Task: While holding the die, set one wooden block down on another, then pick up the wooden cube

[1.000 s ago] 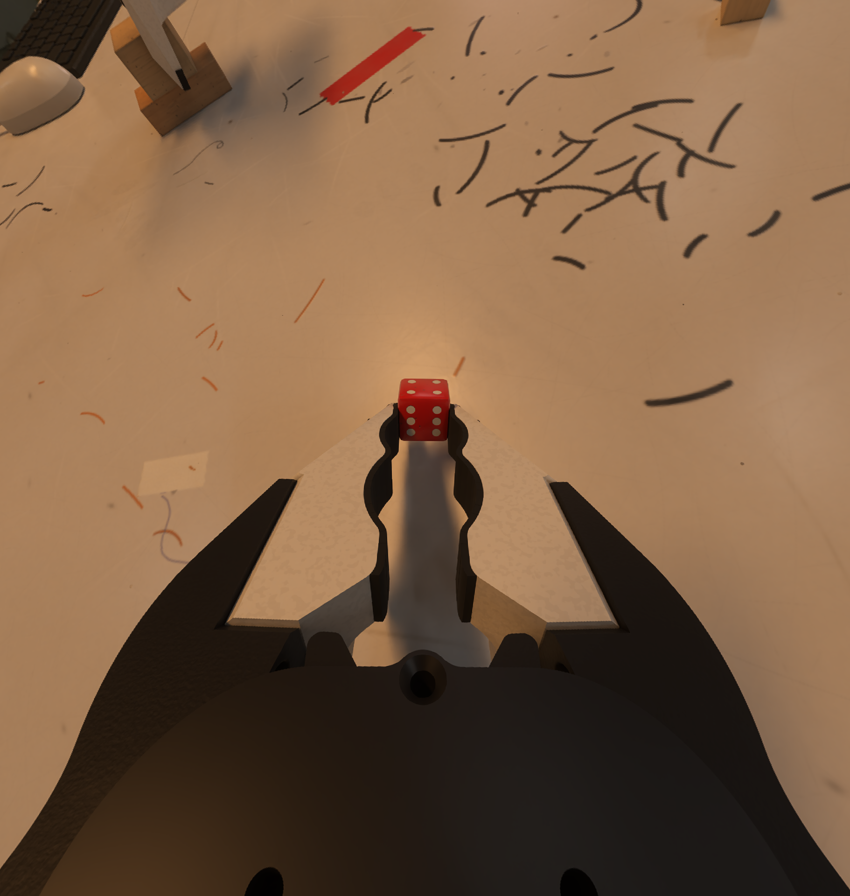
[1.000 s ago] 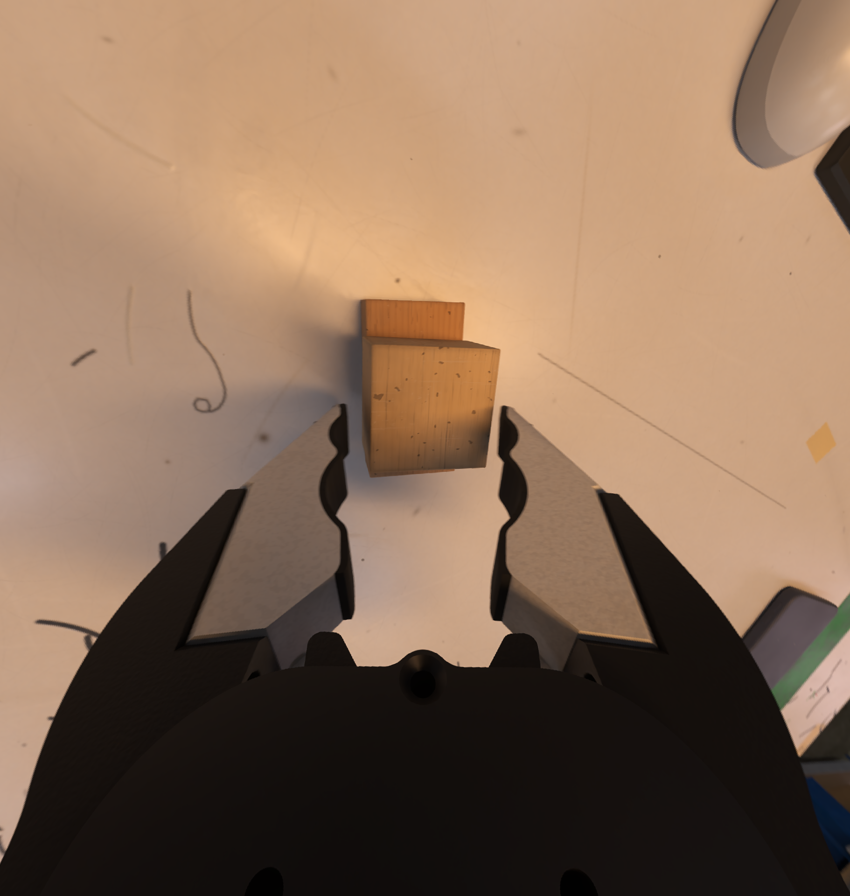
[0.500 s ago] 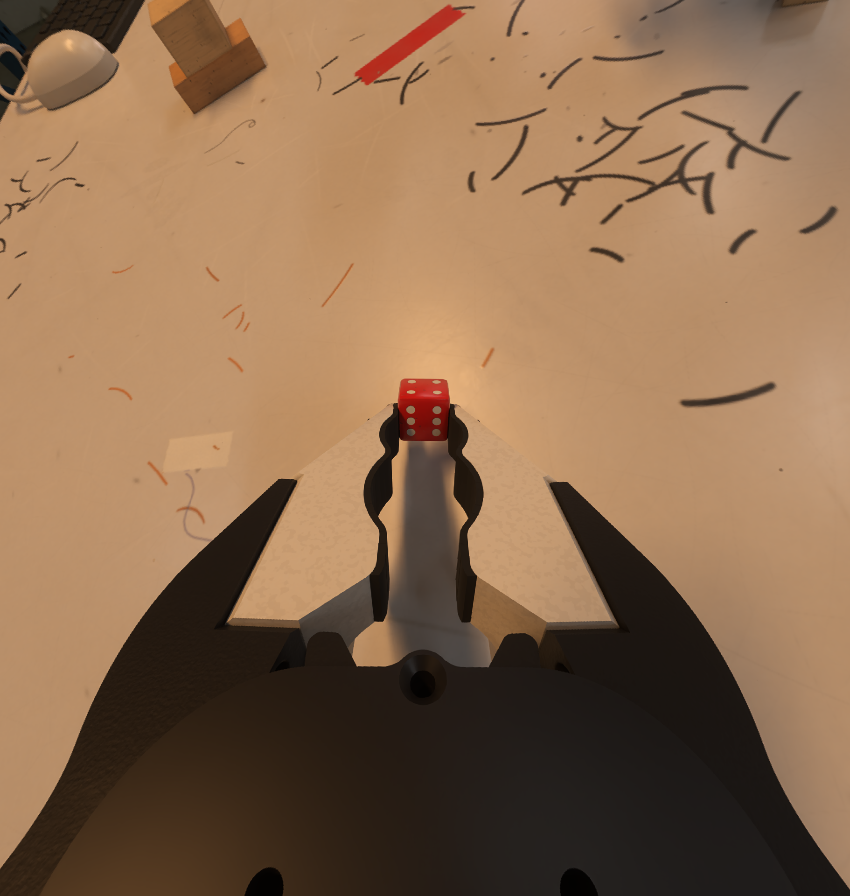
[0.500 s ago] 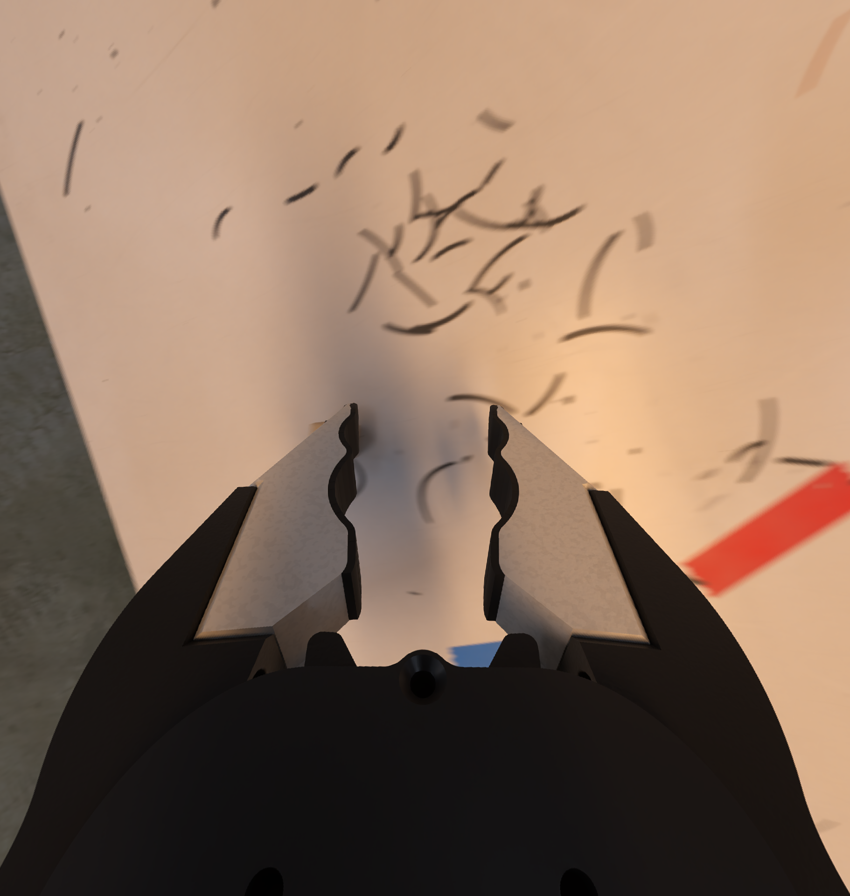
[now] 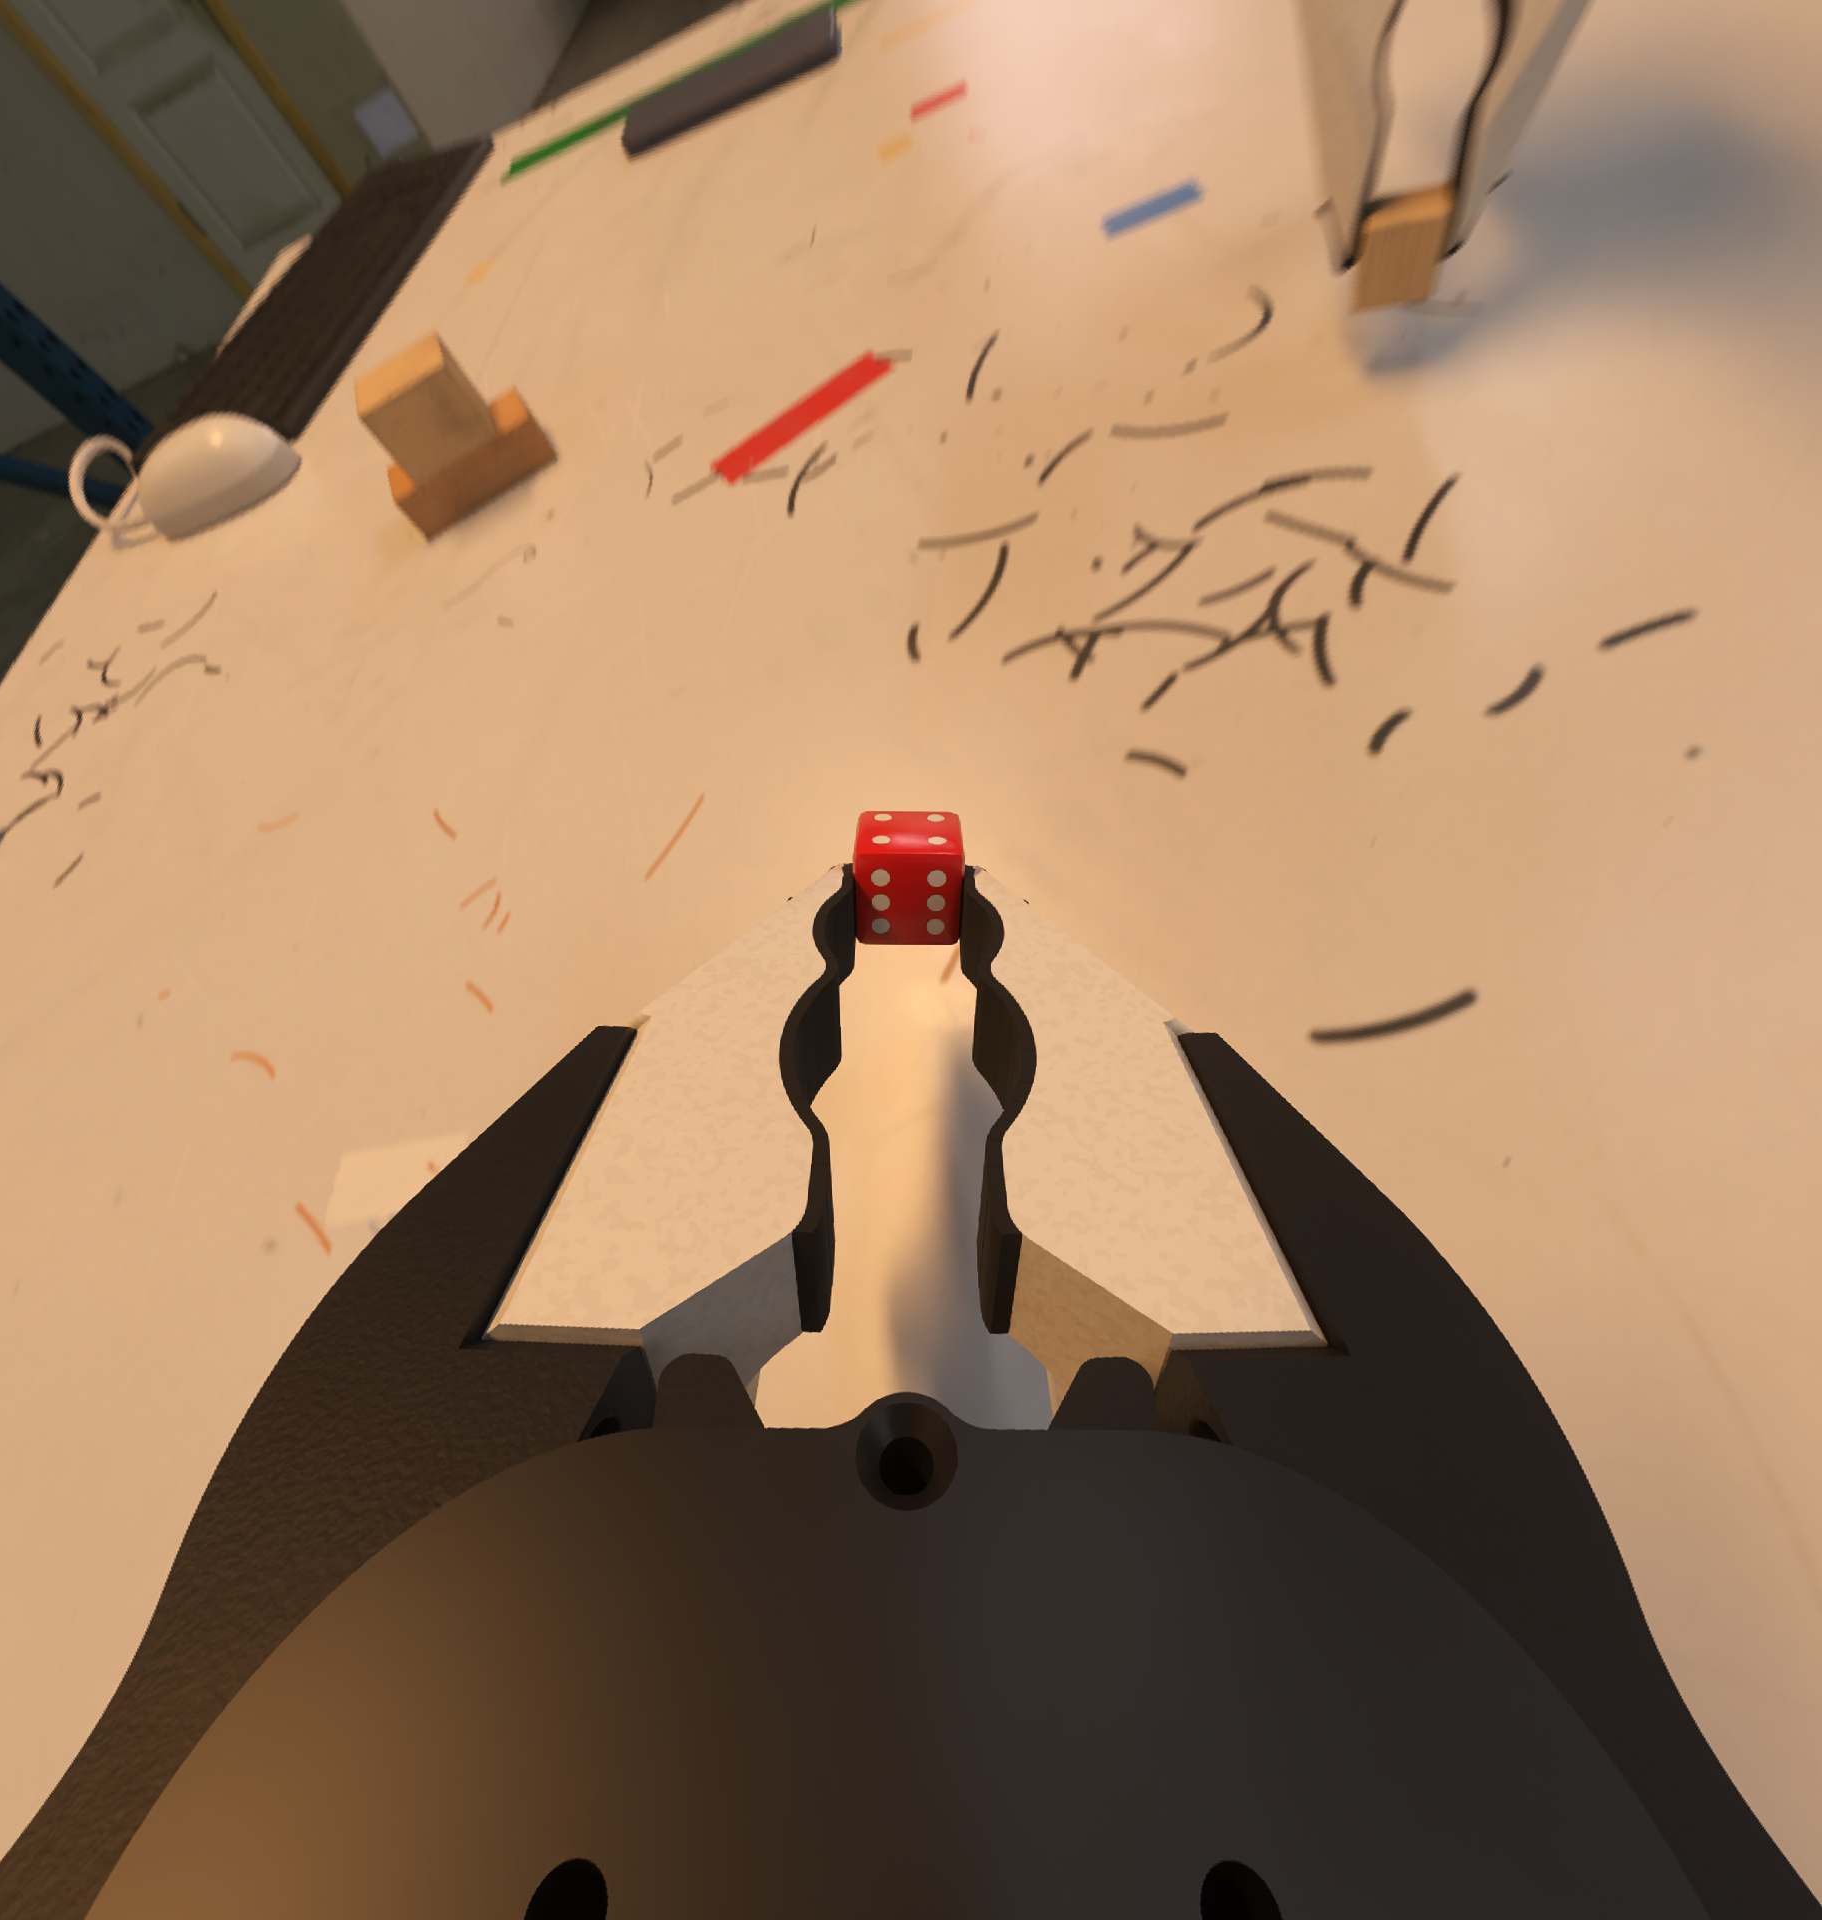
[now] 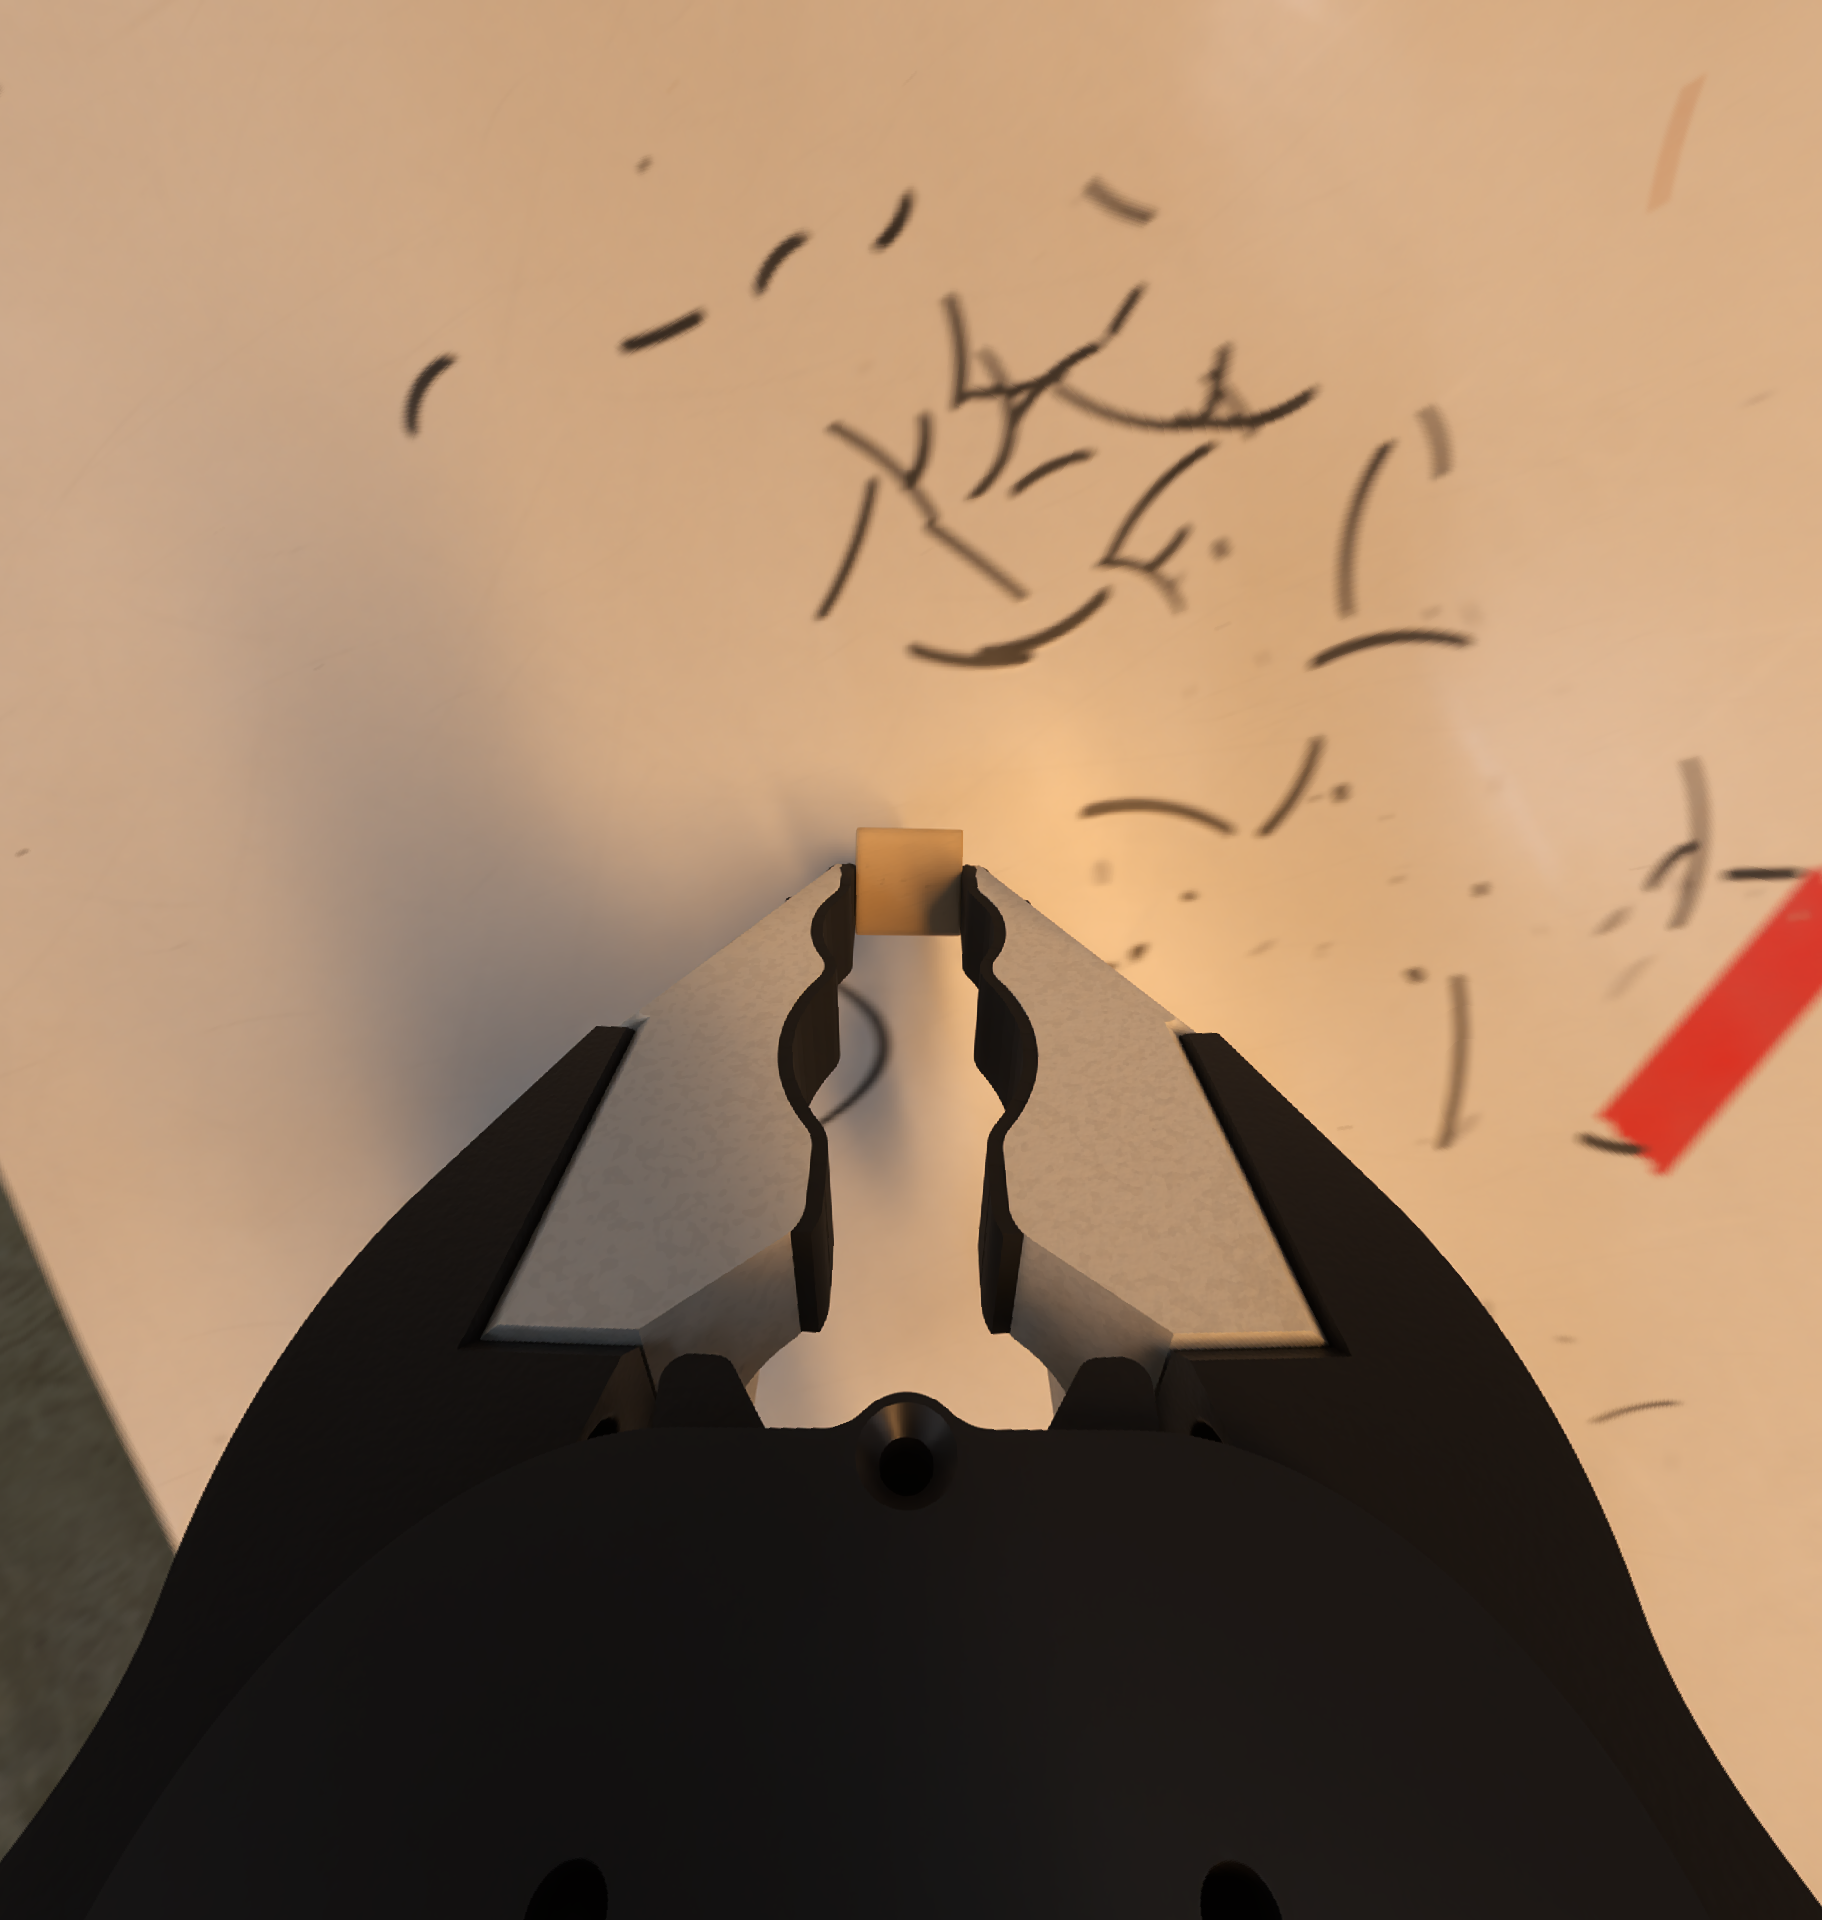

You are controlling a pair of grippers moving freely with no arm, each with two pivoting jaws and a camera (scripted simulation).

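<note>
My left gripper (image 5: 907,894) is shut on a red die (image 5: 907,878) with white pips and holds it above the table. In the left wrist view a lighter wooden block (image 5: 419,400) stands on a flatter, darker wooden block (image 5: 491,468) at the far left. My right gripper (image 6: 907,899) is shut on a small pale wooden cube (image 6: 907,881) at its fingertips. The right gripper also shows in the left wrist view (image 5: 1406,244) at the top right, with the cube (image 5: 1400,249) between its fingers just above the table.
A white computer mouse (image 5: 211,473) and a dark keyboard (image 5: 335,281) lie near the table's left edge. A red tape strip (image 5: 798,416) and black scribbles (image 5: 1198,603) mark the tabletop. The table edge and grey floor (image 6: 34,1403) show at the left of the right wrist view.
My right gripper left the stacked blocks, moved across the table and shut on the small wooden cube. My left gripper kept the die while its view tilted up, showing more of the far table.
</note>
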